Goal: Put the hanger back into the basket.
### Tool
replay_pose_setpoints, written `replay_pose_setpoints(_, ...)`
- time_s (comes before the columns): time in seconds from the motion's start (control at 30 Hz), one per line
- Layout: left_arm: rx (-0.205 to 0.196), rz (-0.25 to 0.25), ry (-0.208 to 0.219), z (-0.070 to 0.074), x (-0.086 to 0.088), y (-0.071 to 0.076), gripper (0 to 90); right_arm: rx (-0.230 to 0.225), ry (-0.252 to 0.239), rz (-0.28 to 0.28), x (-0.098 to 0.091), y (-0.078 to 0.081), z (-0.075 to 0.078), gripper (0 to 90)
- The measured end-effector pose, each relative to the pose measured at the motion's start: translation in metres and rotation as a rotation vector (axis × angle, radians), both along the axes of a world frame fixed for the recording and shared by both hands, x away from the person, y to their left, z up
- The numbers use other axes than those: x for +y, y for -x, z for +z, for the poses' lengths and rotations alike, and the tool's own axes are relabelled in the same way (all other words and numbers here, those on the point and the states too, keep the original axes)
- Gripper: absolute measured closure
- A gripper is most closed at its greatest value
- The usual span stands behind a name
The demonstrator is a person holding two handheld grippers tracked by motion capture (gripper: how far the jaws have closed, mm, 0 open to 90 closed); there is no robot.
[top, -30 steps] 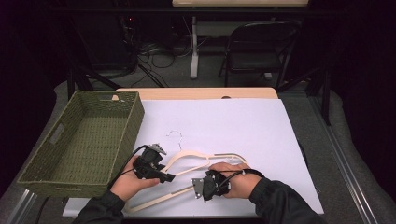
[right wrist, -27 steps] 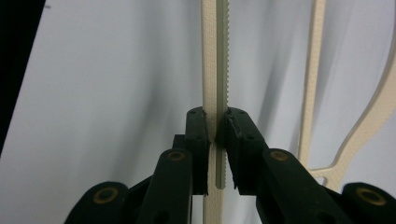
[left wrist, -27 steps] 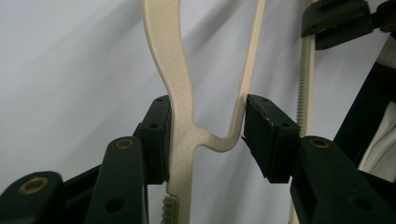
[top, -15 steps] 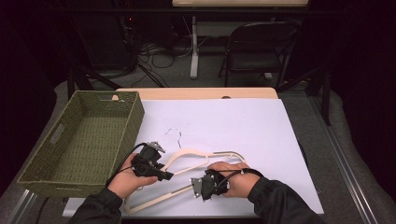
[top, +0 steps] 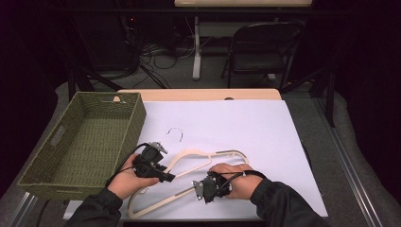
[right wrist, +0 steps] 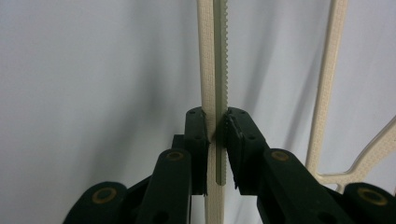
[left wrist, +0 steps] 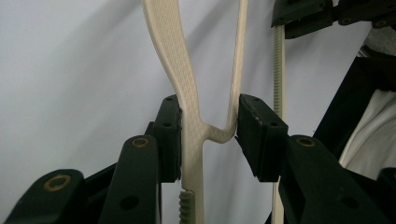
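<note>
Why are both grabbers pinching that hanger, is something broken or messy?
Nothing looks broken or spilled. The cream hanger lies flat on the white sheet, with the left gripper and the right gripper both clamped on it. The green basket sits straight beside it.

The high view looks forward and down over the whole surface [top: 227, 118]. Each gripper view rides close, looking along its own tongs; all 3 share the cream hanger [top: 189, 158] [left wrist: 184, 88] [right wrist: 211, 70].

green basket [top: 80, 142] walling the table's left, white sheet [top: 246, 125] bare beyond the hanger [top: 189, 163]
</note>
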State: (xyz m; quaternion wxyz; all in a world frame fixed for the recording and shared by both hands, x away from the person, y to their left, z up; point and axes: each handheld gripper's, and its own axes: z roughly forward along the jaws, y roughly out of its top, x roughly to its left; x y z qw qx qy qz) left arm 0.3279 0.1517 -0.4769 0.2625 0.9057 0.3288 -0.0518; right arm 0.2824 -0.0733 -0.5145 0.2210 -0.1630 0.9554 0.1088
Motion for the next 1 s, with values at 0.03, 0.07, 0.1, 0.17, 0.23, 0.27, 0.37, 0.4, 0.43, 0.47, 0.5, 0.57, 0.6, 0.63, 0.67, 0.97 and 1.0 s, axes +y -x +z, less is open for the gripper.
replay_pose_setpoints(0.03, 0.002, 0.002, -0.001, 0.001, 0.0, 0.0, 62.0, 0.0, 0.0, -0.001, 0.0, 0.0, 0.0, 79.1)
replay_pose_setpoints(0.07, 0.002, -0.001, -0.006, 0.001, -0.001, 0.0, 62.0, -0.001, -0.003, -0.002, 0.0, 0.0, 0.001, 79.1)
replay_pose_setpoints(0.1, 0.001, -0.002, -0.012, 0.001, -0.001, 0.0, 62.0, -0.002, -0.003, -0.003, 0.0, 0.0, 0.001, 79.1)
replay_pose_setpoints(0.17, 0.004, -0.003, -0.017, 0.001, -0.002, -0.001, 62.1, -0.01, 0.011, -0.003, 0.001, -0.001, 0.001, 79.1)
replay_pose_setpoints(0.23, 0.002, -0.005, -0.028, 0.0, -0.004, -0.001, 62.2, -0.013, 0.017, -0.007, 0.001, -0.001, 0.0, 79.0)
replay_pose_setpoints(0.27, 0.004, -0.004, -0.031, -0.001, -0.004, -0.001, 62.2, -0.01, 0.017, -0.007, 0.001, -0.001, 0.0, 79.0)
replay_pose_setpoints(0.37, 0.007, -0.004, -0.024, -0.001, -0.003, -0.001, 63.1, -0.016, 0.022, -0.008, 0.001, -0.001, -0.001, 78.9)
replay_pose_setpoints(0.4, 0.008, -0.005, -0.023, 0.0, -0.003, -0.001, 63.6, -0.025, 0.025, -0.006, 0.001, -0.001, -0.001, 78.8)
replay_pose_setpoints(0.43, 0.009, 0.0, -0.021, 0.0, -0.003, 0.0, 63.8, -0.024, 0.023, -0.006, 0.001, -0.001, -0.001, 78.8)
replay_pose_setpoints(0.47, 0.007, -0.003, -0.022, 0.001, -0.003, 0.0, 64.1, -0.024, 0.023, -0.005, 0.001, -0.001, -0.001, 78.7)
replay_pose_setpoints(0.5, 0.004, -0.003, -0.022, 0.002, -0.003, 0.001, 64.3, -0.02, 0.021, -0.006, 0.002, -0.002, -0.001, 78.7)
replay_pose_setpoints(0.57, 0.0, -0.005, -0.022, 0.003, -0.003, 0.001, 65.4, -0.013, 0.026, -0.007, 0.002, -0.002, -0.001, 78.7)
replay_pose_setpoints(0.6, 0.0, -0.006, -0.024, 0.003, -0.003, 0.001, 66.1, -0.017, 0.022, -0.008, 0.002, -0.002, -0.001, 78.7)
replay_pose_setpoints(0.63, 0.003, -0.014, -0.024, 0.004, -0.003, 0.001, 68.0, -0.013, 0.027, -0.01, 0.002, -0.002, -0.002, 78.9)
replay_pose_setpoints(0.67, 0.006, -0.021, -0.022, 0.005, -0.005, 0.003, 69.6, -0.009, 0.037, -0.015, 0.002, -0.003, -0.002, 79.0)
replay_pose_setpoints(0.97, 0.051, -0.051, 0.024, 0.002, -0.006, 0.006, 81.7, -0.015, 0.082, -0.011, 0.004, -0.004, -0.011, 79.6)
replay_pose_setpoints(1.0, 0.056, -0.051, 0.028, 0.003, -0.006, 0.007, 83.0, -0.007, 0.083, -0.013, 0.004, -0.004, -0.012, 79.9)
